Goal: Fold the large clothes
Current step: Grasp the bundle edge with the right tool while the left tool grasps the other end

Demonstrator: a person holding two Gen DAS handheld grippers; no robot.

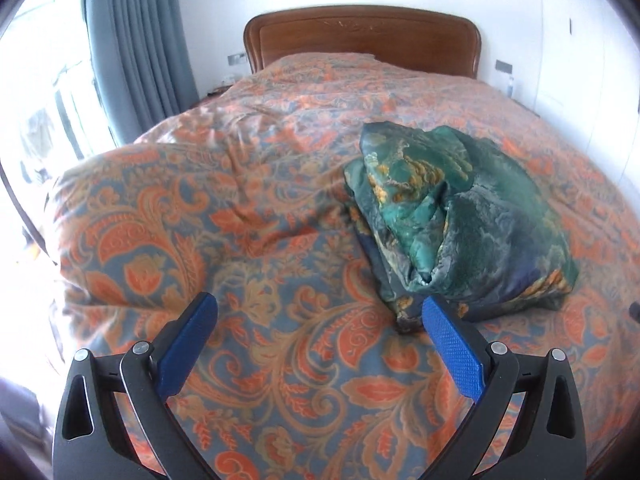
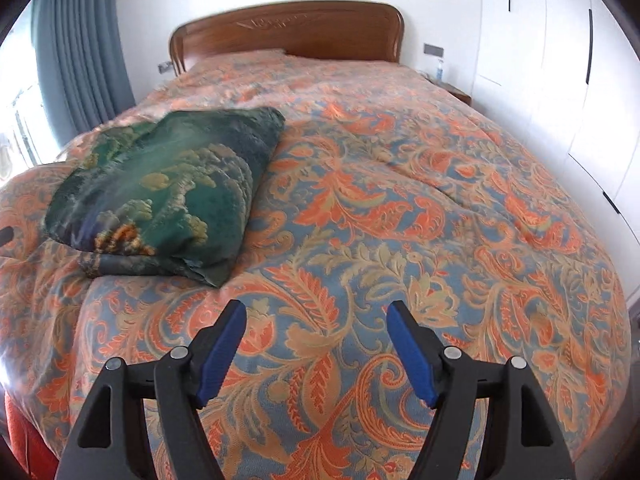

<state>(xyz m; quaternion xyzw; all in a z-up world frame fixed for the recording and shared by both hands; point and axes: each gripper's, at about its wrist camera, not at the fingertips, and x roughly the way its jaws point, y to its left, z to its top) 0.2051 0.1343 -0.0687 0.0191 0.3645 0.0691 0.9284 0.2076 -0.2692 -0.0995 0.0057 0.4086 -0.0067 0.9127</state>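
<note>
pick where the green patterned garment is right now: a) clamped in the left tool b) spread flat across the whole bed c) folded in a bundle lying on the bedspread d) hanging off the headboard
c: the green garment lies as a folded bundle on the orange patterned bedspread, while the left tool and the right tool both stand open with nothing between their fingers.

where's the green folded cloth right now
The green folded cloth lies on the orange patterned bedspread, right of centre in the left wrist view and at the left in the right wrist view, beyond both open grippers and touching neither.
</note>
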